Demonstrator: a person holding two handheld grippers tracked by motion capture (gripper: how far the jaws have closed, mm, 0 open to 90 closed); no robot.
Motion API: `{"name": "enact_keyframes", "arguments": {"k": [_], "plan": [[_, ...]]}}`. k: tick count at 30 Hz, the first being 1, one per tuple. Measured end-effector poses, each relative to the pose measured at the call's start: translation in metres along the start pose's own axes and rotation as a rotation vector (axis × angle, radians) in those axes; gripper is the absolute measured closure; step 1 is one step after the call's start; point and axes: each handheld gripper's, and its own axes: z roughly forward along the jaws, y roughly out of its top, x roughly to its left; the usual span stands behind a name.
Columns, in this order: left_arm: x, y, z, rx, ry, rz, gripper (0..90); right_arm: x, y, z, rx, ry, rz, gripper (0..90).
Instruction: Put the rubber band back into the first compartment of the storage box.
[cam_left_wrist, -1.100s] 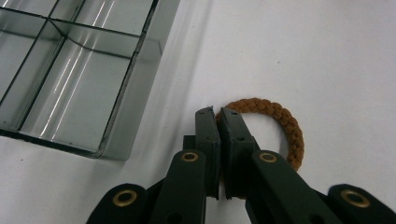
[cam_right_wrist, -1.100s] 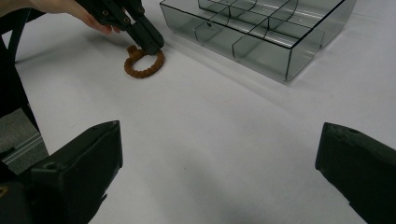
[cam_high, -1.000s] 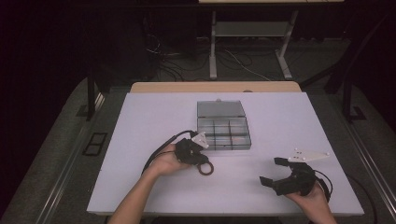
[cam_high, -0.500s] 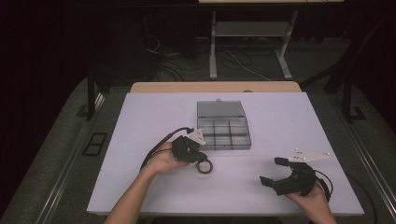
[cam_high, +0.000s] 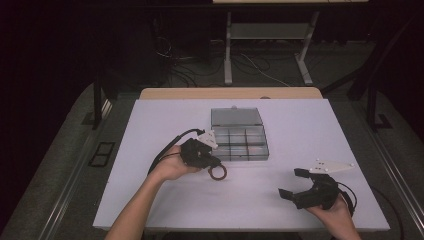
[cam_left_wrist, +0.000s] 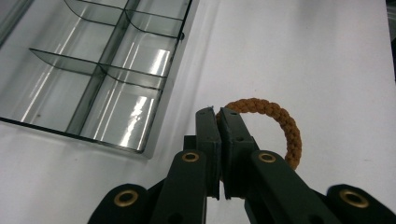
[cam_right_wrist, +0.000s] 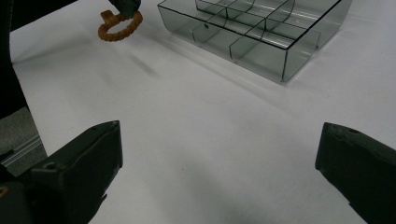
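White table (cam_high: 150, 130) carries a clear divided box (cam_high: 239, 134). Just beside it, the left gripper (cam_left_wrist: 215, 114) pinches a rope ring (cam_left_wrist: 280, 123), likely bound for a compartment. Farther off, the right gripper (cam_high: 294, 184) waits, jaws spread.

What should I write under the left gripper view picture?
Left gripper pinching an orange braided ring beside an empty clear box.

Organizer box (cam_high: 239, 141) blocks centre; table (cam_high: 310, 125) right side free

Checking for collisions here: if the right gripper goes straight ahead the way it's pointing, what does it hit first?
Probably bare table first; the right gripper is open. Farther on sits the clear box, though depth is hard to judge.
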Motion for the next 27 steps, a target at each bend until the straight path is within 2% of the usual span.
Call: {"name": "enact_keyframes", "arguments": {"k": [10,18,27], "plan": [[0.005,0.010,-0.009,-0.003,0.014,0.002,85.9,0.000,0.000,0.000,0.003,0.002,0.005,0.9],[0.008,0.019,-0.014,0.005,0.023,0.019,85.9,0.000,0.000,-0.001,0.002,0.001,0.008,0.8],[0.014,0.027,-0.019,0.002,0.039,0.014,85.9,-0.001,0.000,-0.001,-0.002,0.000,0.005,0.9]]}}
